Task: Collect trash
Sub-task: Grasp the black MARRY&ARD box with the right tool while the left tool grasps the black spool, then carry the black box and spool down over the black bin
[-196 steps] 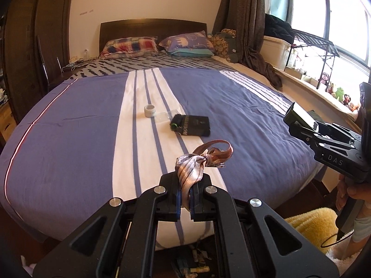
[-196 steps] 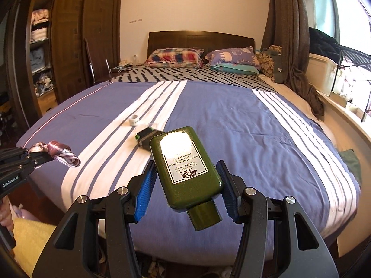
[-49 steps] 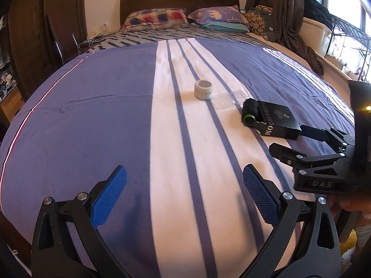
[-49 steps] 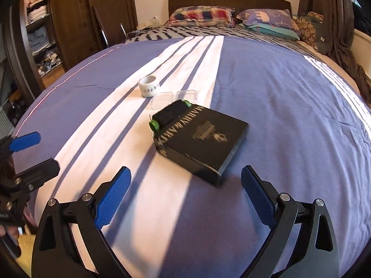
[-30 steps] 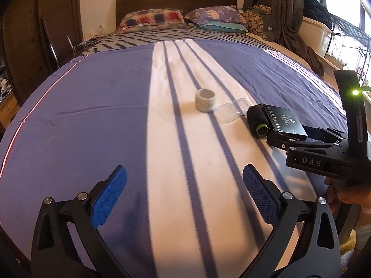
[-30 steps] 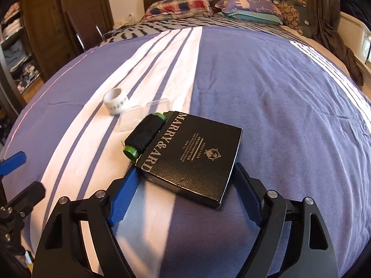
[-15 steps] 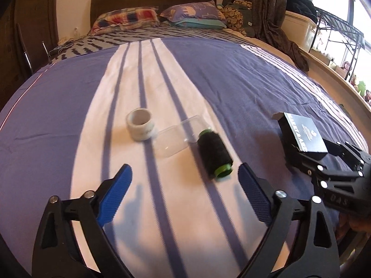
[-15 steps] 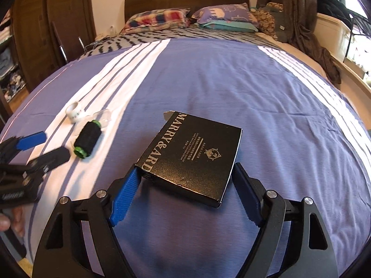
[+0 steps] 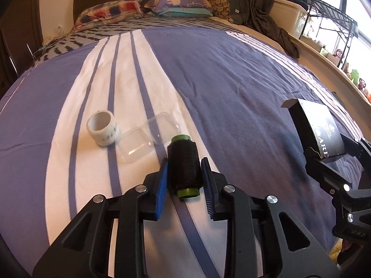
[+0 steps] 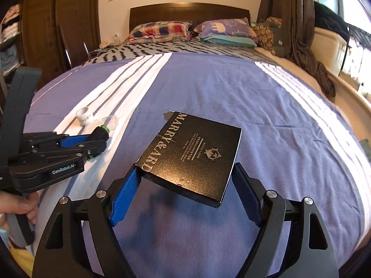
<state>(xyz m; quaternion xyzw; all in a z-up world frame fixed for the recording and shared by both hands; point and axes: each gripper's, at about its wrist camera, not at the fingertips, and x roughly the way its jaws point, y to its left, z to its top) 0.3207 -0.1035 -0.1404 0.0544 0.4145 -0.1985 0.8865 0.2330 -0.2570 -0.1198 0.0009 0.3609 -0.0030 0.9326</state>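
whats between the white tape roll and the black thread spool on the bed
A clear plastic clamshell container lies open between the white tape roll and the black thread spool, seen best in the left wrist view.

Right claw [image 10: 185,192] grips black box [image 10: 192,155] above bedspread [image 10: 266,115].

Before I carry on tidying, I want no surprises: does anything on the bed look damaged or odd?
Only small things: the black box held in the right tongs has a flap sticking open at its far corner, and the clear plastic container lies open on the bedspread.
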